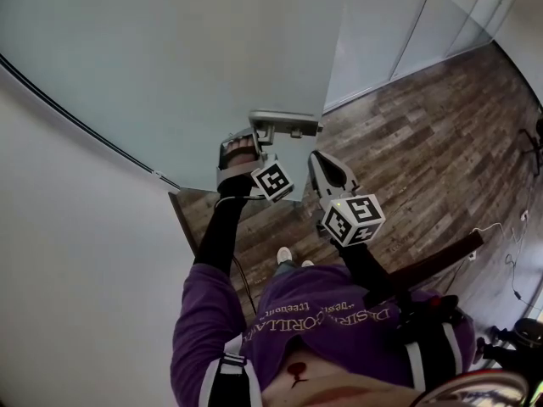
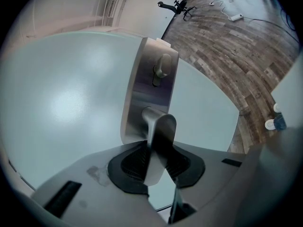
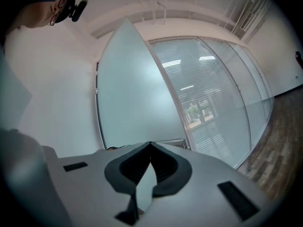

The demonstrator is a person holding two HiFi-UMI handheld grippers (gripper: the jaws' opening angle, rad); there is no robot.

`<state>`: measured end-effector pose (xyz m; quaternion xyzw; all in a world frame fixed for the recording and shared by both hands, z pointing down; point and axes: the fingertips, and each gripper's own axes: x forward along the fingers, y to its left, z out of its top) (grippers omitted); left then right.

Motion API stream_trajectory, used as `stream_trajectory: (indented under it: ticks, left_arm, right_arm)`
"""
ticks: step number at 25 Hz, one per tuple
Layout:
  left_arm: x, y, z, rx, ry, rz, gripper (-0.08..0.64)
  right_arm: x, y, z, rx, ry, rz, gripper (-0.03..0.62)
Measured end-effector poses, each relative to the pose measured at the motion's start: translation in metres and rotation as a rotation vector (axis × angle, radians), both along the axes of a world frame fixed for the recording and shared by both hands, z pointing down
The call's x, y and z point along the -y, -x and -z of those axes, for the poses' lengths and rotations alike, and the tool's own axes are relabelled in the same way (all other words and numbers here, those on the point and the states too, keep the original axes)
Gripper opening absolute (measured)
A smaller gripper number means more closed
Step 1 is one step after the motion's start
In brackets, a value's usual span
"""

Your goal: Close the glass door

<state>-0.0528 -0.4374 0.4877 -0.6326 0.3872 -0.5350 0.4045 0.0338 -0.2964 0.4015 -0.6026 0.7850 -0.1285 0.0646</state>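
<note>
An office with glass walls.
Frosted glass door, tall glass partitions, wood-pattern floor, plain white wall and loose cables show it.

The left gripper has its two dark pads closed on the lever handle of the door, one pad on each side of the lever's flat end. The handle springs from a tall steel plate (brushed, and leaning a little in this view), which carries a small turn knob above the lever. The door's frosted glass fills the left and middle. To the right lies a wood floor, with a white shoe near the edge.
</note>
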Motion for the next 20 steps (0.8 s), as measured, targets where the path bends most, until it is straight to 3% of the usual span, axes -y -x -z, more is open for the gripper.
stream_trajectory:
  ticks: [2,6,9,15,20]
  left_arm:
    - [0.012,-0.001,0.002,0.023,0.007,0.012,0.080]
    - [0.038,-0.033,0.011,-0.115,0.035,-0.052,0.080]
    - [0.044,-0.031,0.010,-0.064,0.030,-0.043,0.080]
    - [0.058,-0.042,0.007,-0.135,0.020,-0.079,0.078]
    - [0.067,-0.047,0.009,-0.127,-0.005,-0.101,0.075]
  right_arm:
    - [0.013,-0.002,0.003,0.001,0.003,-0.015,-0.003]
    - [0.043,-0.010,0.015,0.008,0.010,-0.038,-0.003]
    - [0.048,-0.009,0.016,-0.002,-0.005,-0.038,-0.003]
    - [0.057,-0.008,0.010,-0.018,0.001,-0.088,-0.003]
    - [0.060,-0.003,0.004,-0.030,0.012,-0.109,-0.003]
